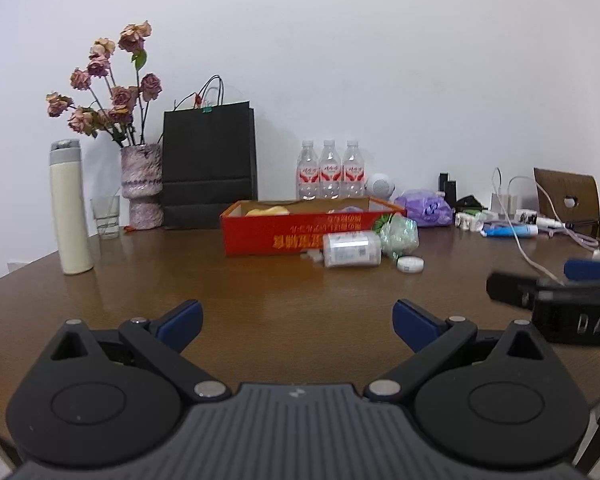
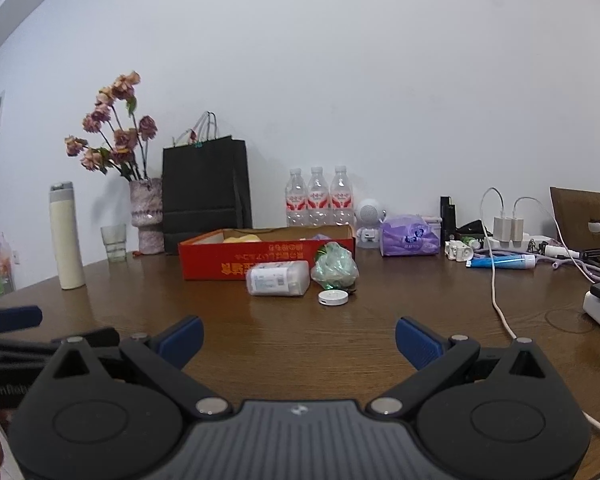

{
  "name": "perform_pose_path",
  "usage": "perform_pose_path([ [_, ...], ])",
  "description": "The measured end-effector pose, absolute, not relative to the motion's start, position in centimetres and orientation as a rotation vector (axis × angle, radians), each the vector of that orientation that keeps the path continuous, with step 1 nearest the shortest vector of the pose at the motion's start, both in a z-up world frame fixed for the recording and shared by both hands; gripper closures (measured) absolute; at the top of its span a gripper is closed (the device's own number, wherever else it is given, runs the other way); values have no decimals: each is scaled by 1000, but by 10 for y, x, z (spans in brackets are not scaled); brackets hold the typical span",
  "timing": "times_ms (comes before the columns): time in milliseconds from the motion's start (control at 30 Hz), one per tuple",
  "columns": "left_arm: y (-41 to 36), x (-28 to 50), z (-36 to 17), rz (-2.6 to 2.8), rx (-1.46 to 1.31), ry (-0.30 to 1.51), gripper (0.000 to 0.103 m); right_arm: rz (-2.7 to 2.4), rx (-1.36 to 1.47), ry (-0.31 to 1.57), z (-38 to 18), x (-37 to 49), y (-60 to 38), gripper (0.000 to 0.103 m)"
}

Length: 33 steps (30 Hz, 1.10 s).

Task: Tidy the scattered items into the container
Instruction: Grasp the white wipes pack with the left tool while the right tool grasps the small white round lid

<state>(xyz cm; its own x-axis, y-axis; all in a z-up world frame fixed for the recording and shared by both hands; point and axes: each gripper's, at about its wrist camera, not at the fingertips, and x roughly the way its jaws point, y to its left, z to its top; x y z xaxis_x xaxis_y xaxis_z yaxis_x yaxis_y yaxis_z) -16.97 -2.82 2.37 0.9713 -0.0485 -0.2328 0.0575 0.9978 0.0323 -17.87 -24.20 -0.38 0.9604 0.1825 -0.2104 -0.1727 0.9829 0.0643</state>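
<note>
Two grippers hover low over the brown table (image 2: 300, 340), the left gripper (image 1: 298, 322) and the right gripper (image 2: 299, 340) both with blue-padded jaws spread wide and holding nothing. Well beyond them sits the red box (image 2: 236, 258), its open top showing something yellow inside, with a black paper bag (image 2: 204, 192) standing behind it. Just in front of the box's right end lie a white bottle (image 2: 278, 279) on its side, a crumpled green bag (image 2: 334, 266) touching it, and a small white round case (image 2: 333, 298).
</note>
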Motion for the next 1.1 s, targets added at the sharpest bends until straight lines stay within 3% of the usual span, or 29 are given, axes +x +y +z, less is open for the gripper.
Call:
perform_pose_path([
  [233,-54,-68,44,-160,84,243,0,92,103,295,7,-117,-266,0],
  [633,-100,112,19,-164,61,509,0,65,174,437,2,-17,-292,0],
  [767,-109,130,11,-142,98,531,0,97,140,471,-2,7,-283,0],
  [833,-105,132,10,-137,68,544,17,103,115,486,-2,20,-278,0],
  [867,-102,131,10,-144,46,550,19,105,97,494,-2,27,-275,0],
  [1100,-76,96,25,-140,10,539,19,175,-29,596,-10,72,-250,8],
])
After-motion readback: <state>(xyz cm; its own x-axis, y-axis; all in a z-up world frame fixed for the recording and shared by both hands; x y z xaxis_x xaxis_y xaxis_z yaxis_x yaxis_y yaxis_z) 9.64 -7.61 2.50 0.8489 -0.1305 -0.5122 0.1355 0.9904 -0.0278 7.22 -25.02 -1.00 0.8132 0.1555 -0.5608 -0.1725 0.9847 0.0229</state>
